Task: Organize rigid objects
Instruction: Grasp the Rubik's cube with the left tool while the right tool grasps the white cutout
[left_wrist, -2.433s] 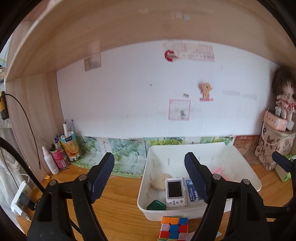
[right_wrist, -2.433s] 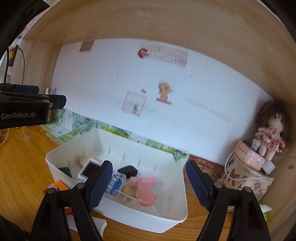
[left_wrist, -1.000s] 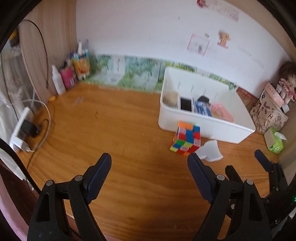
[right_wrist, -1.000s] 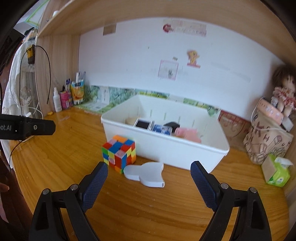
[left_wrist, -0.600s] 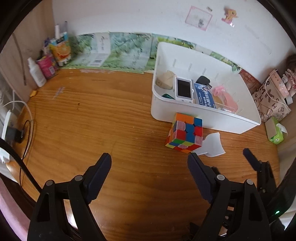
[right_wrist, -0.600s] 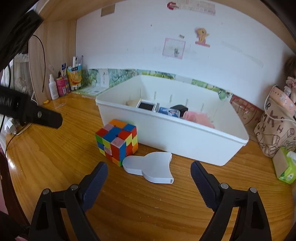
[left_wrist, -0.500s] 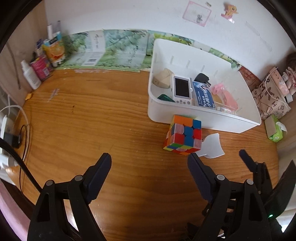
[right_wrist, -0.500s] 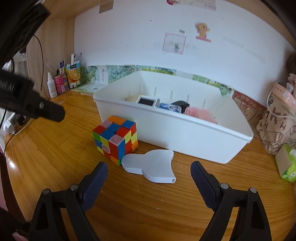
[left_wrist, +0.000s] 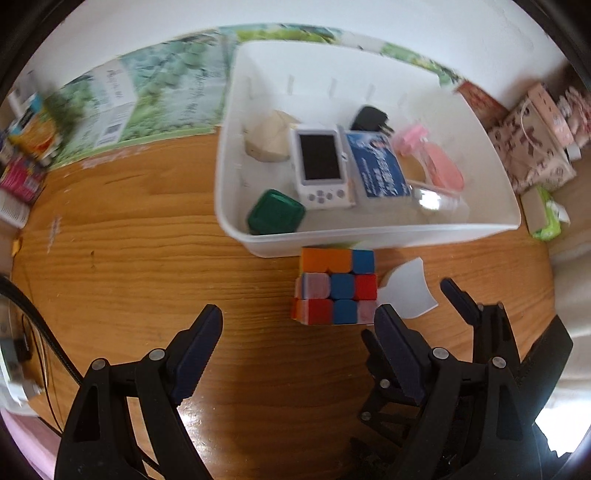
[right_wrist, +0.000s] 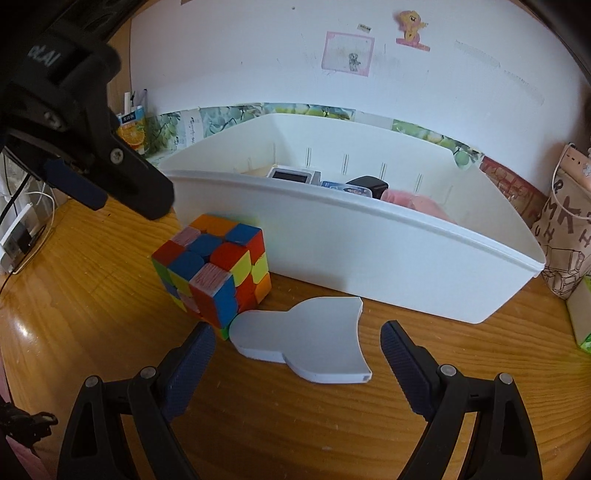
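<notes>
A multicoloured puzzle cube (left_wrist: 335, 286) (right_wrist: 212, 269) stands on the wooden desk just in front of a white bin (left_wrist: 369, 236) (right_wrist: 388, 266). A flat white fish-tail shaped piece (left_wrist: 408, 293) (right_wrist: 306, 343) lies right of the cube. The bin holds a white handheld console (left_wrist: 319, 166), a green box (left_wrist: 275, 218), a blue pack (left_wrist: 380, 171), a black charger, pink items and a beige block. My left gripper (left_wrist: 299, 332) is open, above and in front of the cube. My right gripper (right_wrist: 297, 343) is open, low over the desk, straddling the white piece.
Bottles and cartons (left_wrist: 26, 147) stand at the back left corner. A patterned bag (right_wrist: 565, 236) and a green tissue pack (left_wrist: 546, 218) sit to the right of the bin. A cable and plug (right_wrist: 14, 240) lie at the desk's left edge.
Both grippers have come down from the shelf view toward the desk. The left now looks down on the cube; the right has closed in low on the white piece. Both stay open.
</notes>
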